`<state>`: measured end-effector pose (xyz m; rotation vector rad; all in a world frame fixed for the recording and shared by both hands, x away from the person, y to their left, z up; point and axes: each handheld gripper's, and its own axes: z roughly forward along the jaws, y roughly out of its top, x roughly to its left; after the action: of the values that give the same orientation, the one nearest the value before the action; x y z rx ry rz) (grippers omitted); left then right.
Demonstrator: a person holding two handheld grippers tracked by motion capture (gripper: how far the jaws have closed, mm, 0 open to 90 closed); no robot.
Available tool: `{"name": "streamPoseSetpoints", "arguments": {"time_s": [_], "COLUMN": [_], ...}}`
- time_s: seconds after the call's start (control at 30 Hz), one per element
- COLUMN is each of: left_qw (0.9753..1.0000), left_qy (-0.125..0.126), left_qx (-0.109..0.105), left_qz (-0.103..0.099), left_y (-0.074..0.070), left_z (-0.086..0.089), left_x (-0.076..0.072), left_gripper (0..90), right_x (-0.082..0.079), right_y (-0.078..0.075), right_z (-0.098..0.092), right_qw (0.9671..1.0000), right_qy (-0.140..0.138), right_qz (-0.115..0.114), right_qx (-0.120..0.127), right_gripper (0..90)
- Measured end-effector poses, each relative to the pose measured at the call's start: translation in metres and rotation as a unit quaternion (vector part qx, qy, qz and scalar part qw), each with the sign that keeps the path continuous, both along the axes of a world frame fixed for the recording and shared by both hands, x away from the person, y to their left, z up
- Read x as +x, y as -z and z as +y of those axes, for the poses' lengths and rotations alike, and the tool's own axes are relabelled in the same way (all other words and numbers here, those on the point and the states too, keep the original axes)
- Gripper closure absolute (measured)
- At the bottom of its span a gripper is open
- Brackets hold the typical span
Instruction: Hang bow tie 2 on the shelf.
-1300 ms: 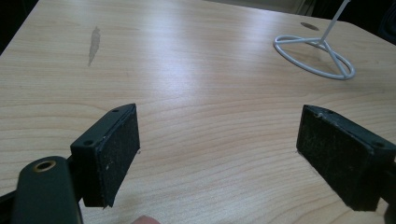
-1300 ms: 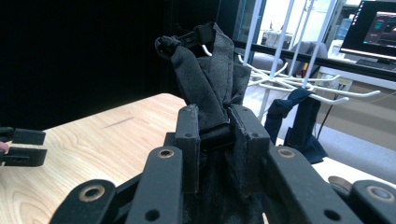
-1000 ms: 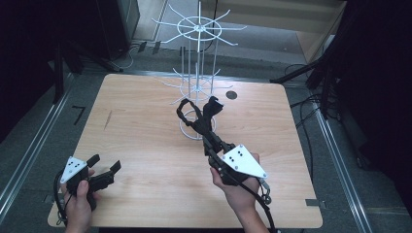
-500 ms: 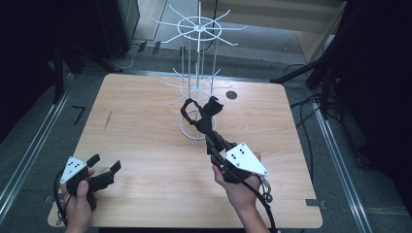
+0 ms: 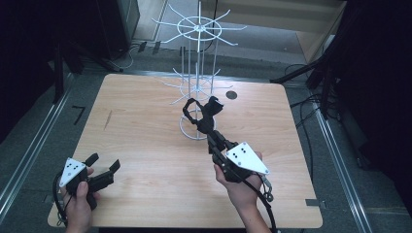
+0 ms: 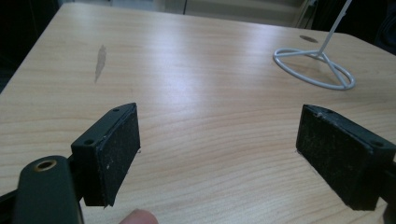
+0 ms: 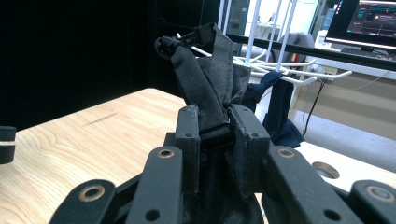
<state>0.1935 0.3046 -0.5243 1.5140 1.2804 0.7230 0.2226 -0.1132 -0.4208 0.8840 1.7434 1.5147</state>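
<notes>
My right gripper (image 5: pixel 214 137) is shut on a black fabric strap item (image 5: pixel 203 113) and holds it up above the table, right in front of the white wire rack (image 5: pixel 197 73). In the right gripper view, the black fabric (image 7: pixel 210 70) rises from between the pressed jaws of the right gripper (image 7: pixel 217 119), with a small buckle at its top. More dark fabric (image 7: pixel 279 109) hangs behind it by the rack's lower arms (image 7: pixel 280 74). Near the front left corner, my left gripper (image 5: pixel 103 162) is open with nothing in it. Its pads (image 6: pixel 114 154) are spread wide over bare wood.
The rack's ring base (image 5: pixel 193 130) stands mid-table and also appears as a ring base (image 6: pixel 314 69) far right in the left gripper view. A round hole (image 5: pixel 231 95) lies behind the rack. The wooden table (image 5: pixel 141 126) has metal rails and cables on the floor around it.
The right gripper and the black strap item have shifted slightly to the right and toward the rack. The left gripper has stayed in place, still open.
</notes>
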Motion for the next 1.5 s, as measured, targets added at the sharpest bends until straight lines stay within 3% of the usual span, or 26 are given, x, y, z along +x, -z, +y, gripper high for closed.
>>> {"name": "streamPoseSetpoints", "arguments": {"time_s": [0.23, 0.37, 0.5, 0.87, 1.13, 1.5], "left_qw": [0.9990, 0.9969, 0.9959, 0.9963, 0.9970, 0.9971], "left_qy": [-0.007, -0.024, -0.029, -0.027, -0.027, -0.029], "left_qx": [0.023, 0.041, 0.048, 0.058, 0.045, 0.045], "left_qz": [-0.037, -0.063, -0.071, -0.057, -0.056, -0.054], "left_y": [-0.001, 0.001, 0.001, 0.001, 0.001, 0.001], "left_z": [-0.002, -0.005, -0.006, -0.009, -0.007, -0.007], "left_x": [-0.004, -0.005, -0.005, -0.002, -0.003, -0.002], "left_gripper": [14.6, 14.6, 14.5, 14.4, 14.4, 14.5], "right_x": [0.001, 0.002, 0.002, 0.004, 0.005, 0.011], "right_y": [0.000, 0.000, 0.001, 0.002, 0.003, 0.010], "right_z": [0.000, -0.001, -0.001, -0.003, -0.003, -0.004], "right_qw": [1.0000, 1.0000, 1.0000, 1.0000, 1.0000, 0.9998], "right_qy": [0.000, 0.001, 0.001, 0.004, 0.007, 0.012], "right_qz": [0.001, 0.002, 0.002, 0.004, 0.005, 0.015], "right_qx": [0.002, 0.001, 0.001, 0.002, 0.003, 0.000], "right_gripper": [75.7, 75.7, 75.7, 75.7, 75.7, 75.6]}}
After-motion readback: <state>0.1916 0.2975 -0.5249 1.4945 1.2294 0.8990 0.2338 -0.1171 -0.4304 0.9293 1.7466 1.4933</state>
